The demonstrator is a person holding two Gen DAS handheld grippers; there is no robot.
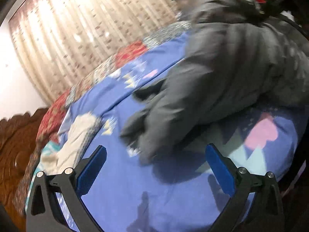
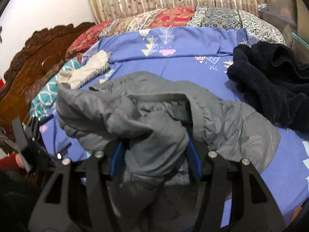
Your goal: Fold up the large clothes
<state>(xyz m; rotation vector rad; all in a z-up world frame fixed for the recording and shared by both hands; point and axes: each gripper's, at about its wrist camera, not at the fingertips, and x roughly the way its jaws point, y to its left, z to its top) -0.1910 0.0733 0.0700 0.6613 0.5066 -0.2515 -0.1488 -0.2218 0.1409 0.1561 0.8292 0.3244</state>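
On the blue sheet [image 2: 193, 73], the grey jacket [image 2: 154, 116] should be regripped firmly: right gripper [image 2: 154, 154] stands apart around a fold, left gripper [image 1: 154, 166] wide and empty.

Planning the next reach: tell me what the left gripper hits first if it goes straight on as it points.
Probably the cuff end of the grey puffy jacket, lying just ahead of the open left gripper on the blue patterned bedsheet. The picture is blurred, so it may meet the sheet first.

Left gripper [image 1: 155, 174] and right gripper [image 2: 155, 160]: black slotted fingers, blue ribbed pads, silver pivot screws; red sleeve [image 2: 7, 162] beside the right gripper
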